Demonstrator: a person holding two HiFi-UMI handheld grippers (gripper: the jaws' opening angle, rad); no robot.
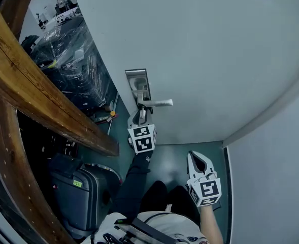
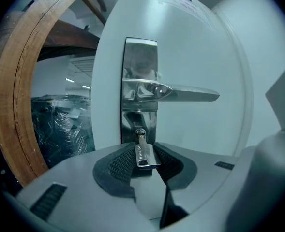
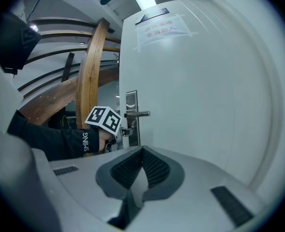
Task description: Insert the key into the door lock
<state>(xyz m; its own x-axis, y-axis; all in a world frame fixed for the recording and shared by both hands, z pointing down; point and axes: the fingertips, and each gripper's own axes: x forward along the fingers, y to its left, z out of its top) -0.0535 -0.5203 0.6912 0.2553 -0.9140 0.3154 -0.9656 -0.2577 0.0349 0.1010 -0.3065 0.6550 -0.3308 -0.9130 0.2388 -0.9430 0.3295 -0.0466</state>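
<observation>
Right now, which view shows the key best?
Left gripper view: the key sits close-up, clamped in the left gripper, tip at the keyhole. Head view: that gripper hides it. Right gripper view: far off, behind the left gripper, too small to make out.

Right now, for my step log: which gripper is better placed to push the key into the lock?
The left gripper. Its jaws grip the key, whose tip sits at the keyhole below the door handle. The right gripper hangs back from the door, jaws together on nothing.
</observation>
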